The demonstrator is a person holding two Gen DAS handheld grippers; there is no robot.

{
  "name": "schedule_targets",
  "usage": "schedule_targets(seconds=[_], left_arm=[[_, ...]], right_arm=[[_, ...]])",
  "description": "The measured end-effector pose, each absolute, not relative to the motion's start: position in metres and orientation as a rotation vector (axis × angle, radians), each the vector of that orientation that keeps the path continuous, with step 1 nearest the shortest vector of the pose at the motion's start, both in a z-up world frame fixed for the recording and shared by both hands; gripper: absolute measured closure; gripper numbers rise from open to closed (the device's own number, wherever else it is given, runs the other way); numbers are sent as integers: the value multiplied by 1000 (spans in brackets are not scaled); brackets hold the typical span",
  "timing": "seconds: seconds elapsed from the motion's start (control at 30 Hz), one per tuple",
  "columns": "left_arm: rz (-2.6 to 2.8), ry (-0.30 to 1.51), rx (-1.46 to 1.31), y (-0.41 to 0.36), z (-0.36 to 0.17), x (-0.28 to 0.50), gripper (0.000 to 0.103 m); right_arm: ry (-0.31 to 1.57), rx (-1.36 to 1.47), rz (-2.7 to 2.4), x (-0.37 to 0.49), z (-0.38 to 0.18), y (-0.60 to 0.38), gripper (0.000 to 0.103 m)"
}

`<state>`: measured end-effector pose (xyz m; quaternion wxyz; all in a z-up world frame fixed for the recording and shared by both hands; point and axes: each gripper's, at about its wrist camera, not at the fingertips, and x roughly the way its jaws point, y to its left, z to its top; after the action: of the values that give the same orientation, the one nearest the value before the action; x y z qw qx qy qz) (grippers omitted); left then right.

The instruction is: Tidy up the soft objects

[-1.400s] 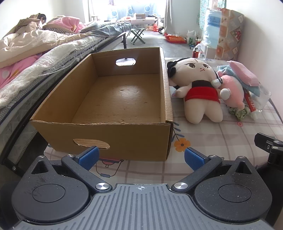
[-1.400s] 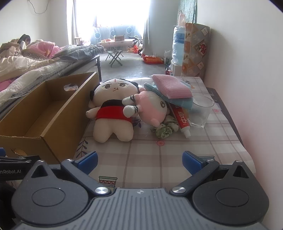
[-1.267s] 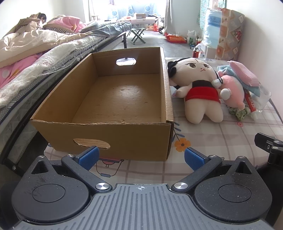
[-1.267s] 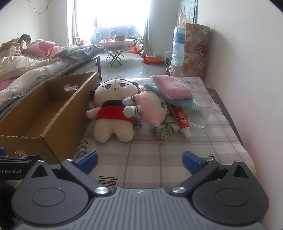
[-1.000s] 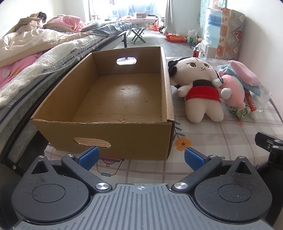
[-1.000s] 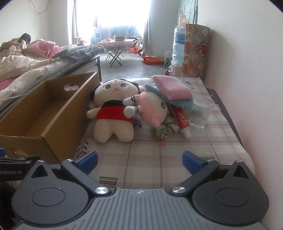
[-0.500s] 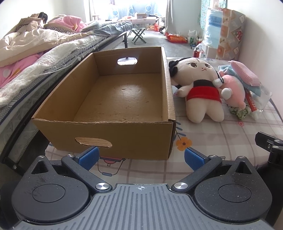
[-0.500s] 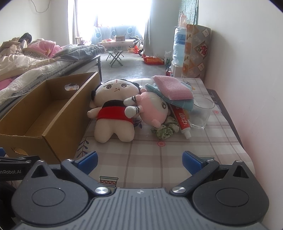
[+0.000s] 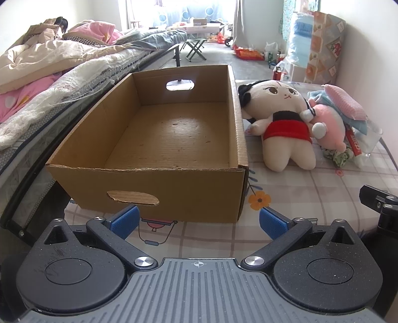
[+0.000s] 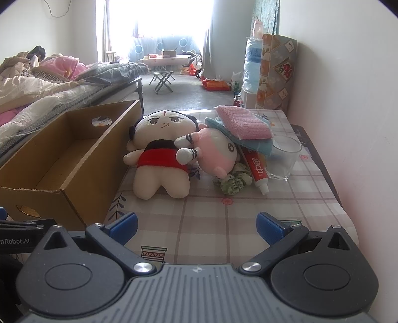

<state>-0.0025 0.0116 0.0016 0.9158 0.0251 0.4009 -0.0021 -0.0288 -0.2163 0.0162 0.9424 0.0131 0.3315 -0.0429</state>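
Left wrist view: the left claw [image 9: 197,221] gapes wide, holding nothing, before a cardboard box [image 9: 154,183] on the counter [image 9: 311,196]. Right wrist view: the right claw [image 10: 196,227] gapes wide, holding nothing; the cream doll [image 10: 161,154] and pink plush [image 10: 216,151] lie beside the box.

Bright daylight floods in from the far window [image 10: 159,22], which is blown out to white glare in the right wrist view. Near things are sharp, with soft shadows inside the cardboard box [image 9: 174,129]. Fisheye distortion bends the walls, and the frame corners go black.
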Motion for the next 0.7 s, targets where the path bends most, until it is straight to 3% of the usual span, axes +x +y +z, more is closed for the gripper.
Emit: schedule_targets(seconds=[0.7], left_arm=[[0,829,52,15,0,-4,0]], right_arm=[[675,24,-81,-31,16,-212,0]])
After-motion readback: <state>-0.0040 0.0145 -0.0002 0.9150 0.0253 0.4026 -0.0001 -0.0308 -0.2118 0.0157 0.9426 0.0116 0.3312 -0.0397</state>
